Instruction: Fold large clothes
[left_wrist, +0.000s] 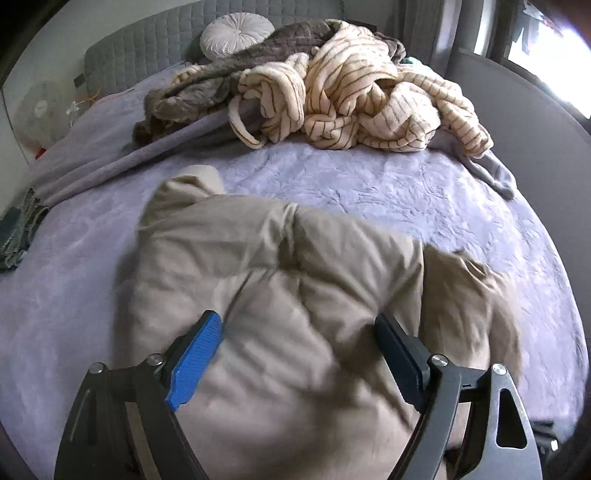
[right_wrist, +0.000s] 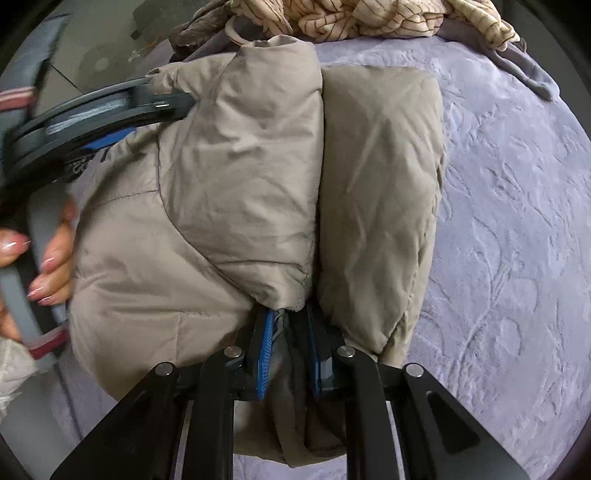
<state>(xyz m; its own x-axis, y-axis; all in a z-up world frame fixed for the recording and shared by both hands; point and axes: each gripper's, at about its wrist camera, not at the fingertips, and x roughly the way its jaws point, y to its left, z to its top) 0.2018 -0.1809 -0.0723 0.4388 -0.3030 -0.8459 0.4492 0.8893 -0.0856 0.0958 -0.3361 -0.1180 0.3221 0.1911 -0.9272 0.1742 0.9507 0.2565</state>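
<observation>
A beige puffer jacket (left_wrist: 295, 266) lies folded in bulky lobes on the lilac bed cover (left_wrist: 369, 184). My left gripper (left_wrist: 295, 319) hangs over the jacket with its jaws wide apart. The padding bulges up between them, and the pads do not visibly pinch it. In the right wrist view the jacket (right_wrist: 221, 184) fills the middle. My right gripper (right_wrist: 290, 332) is shut on a fold at the jacket's near edge, with fabric squeezed between the blue pads. The left gripper (right_wrist: 110, 110) shows at the jacket's far left edge, with a person's hand (right_wrist: 48, 254) on its handle.
A cream striped robe (left_wrist: 351, 92) and a brown blanket (left_wrist: 221, 74) are heaped at the head of the bed, below a round white cushion (left_wrist: 236, 33) and a grey headboard (left_wrist: 147, 44). Dark denim (left_wrist: 18, 236) lies at the left edge. The bed cover (right_wrist: 517, 221) runs bare to the right.
</observation>
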